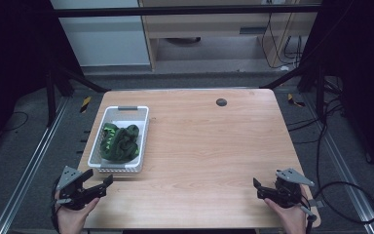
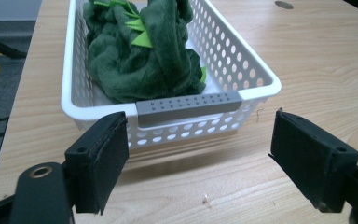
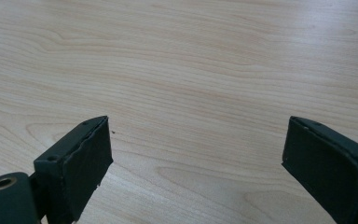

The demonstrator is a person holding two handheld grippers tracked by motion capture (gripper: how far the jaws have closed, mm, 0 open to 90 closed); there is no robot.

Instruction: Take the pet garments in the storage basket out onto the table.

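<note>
A green cloth (image 1: pixel 119 142) lies bunched in a white basket (image 1: pixel 143 138) left of centre on the counter (image 1: pixel 214 146). The left gripper (image 1: pixel 108 182), lower left, sits just beside the basket, jaws spread and empty. The right gripper (image 1: pixel 257 187), lower right, is well apart, its jaws spread over bare wood.

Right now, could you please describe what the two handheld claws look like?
Both are black. The left claw and right claw each carry a grey three-cornered plate on top, and a black cable trails from each. Each ends in two flat, rectangular black pads with small screw holes. The hands holding them are bare, with no sleeves in sight.
</note>
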